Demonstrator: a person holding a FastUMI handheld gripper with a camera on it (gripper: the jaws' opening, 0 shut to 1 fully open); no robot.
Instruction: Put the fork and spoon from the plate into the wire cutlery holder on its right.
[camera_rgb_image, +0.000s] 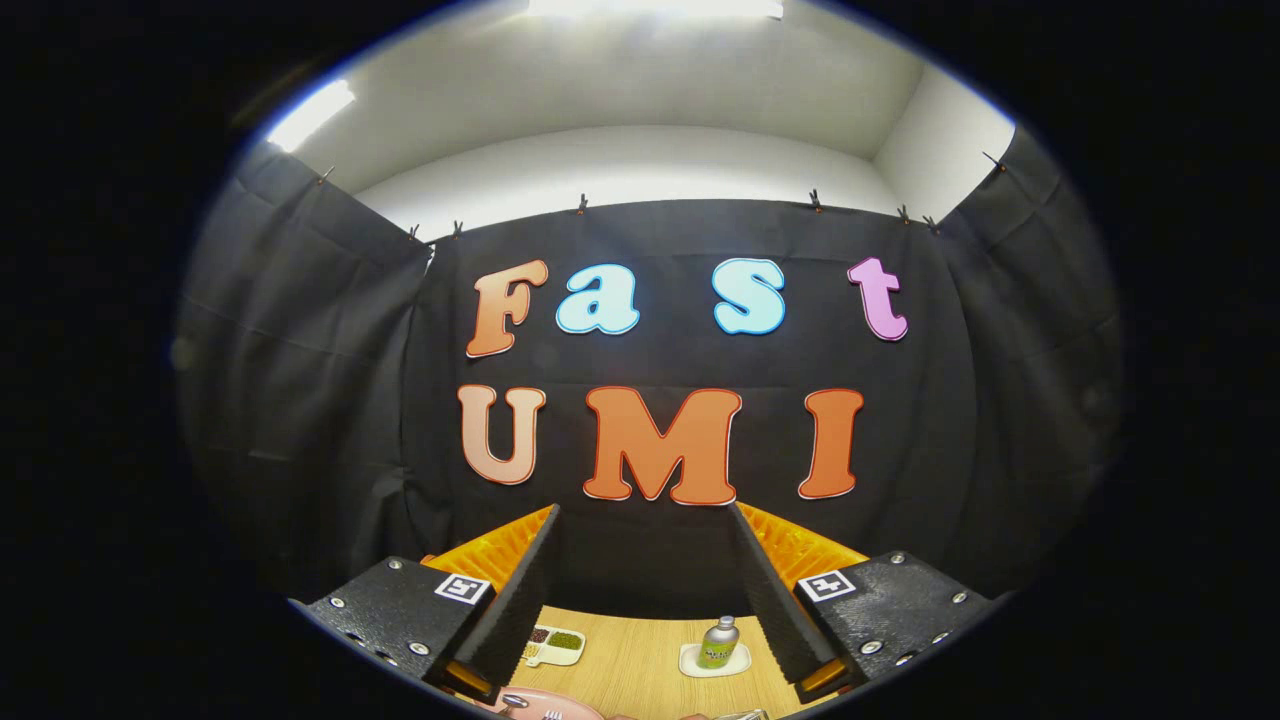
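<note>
My gripper (645, 520) stands open, held high and level, its two fingers spread wide with nothing between them and the booth wall beyond. Far below the fingers a sliver of the pink plate (575, 708) shows on the wooden table (640, 660). On the plate I see the bowl of a spoon (514, 702) and the tines of a fork (551, 715). Just right of the plate, a bit of the wire cutlery holder (740, 715) peeks in; most of it is hidden.
Further back on the table lies a small white divided dish (555, 645) with dark and green contents. A small green-labelled metal bottle (718, 643) stands on a white coaster (714, 662), near the right finger.
</note>
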